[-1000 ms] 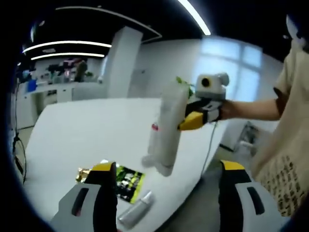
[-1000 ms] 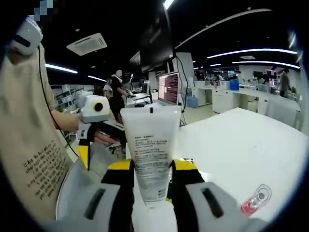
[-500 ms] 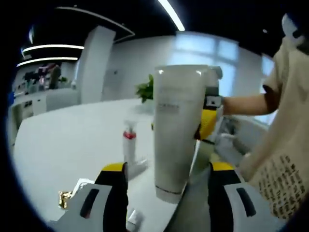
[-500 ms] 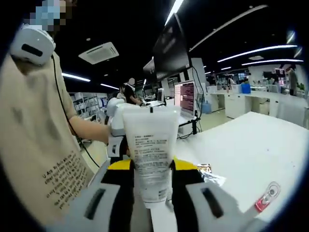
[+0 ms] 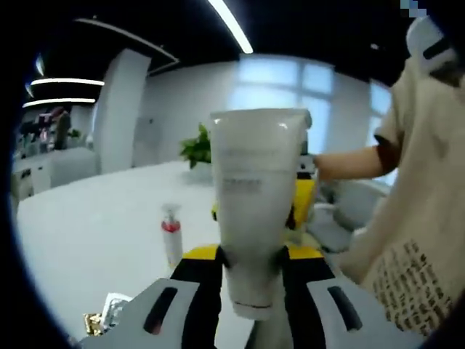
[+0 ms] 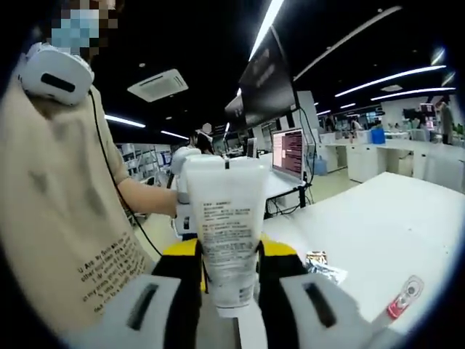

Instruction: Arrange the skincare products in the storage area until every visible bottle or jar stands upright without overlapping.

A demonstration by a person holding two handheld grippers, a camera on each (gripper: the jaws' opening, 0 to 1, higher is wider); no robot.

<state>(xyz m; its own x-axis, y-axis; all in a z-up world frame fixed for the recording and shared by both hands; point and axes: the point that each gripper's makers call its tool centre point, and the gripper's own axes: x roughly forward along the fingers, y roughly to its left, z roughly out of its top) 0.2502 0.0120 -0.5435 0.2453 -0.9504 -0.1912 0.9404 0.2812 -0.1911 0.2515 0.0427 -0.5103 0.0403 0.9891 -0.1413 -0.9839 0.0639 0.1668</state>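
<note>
Now white tube (image 5: 252, 211) clamped upright between both tongs' jaws.

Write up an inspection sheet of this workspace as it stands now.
Surface: white table, mostly bare.
Job's things: white tube, crimp end up, cap down, held above the table edge; small pump bottle with red collar stands upright; a flat pink-tipped item lies flat.
Clutter: foil sachets near the edge.
Grippers: left tongs and right tongs both closed on the white tube.
Cables: a dark cable hangs down the person's shirt.
Surroundings: open office, monitor, potted plant.
</note>
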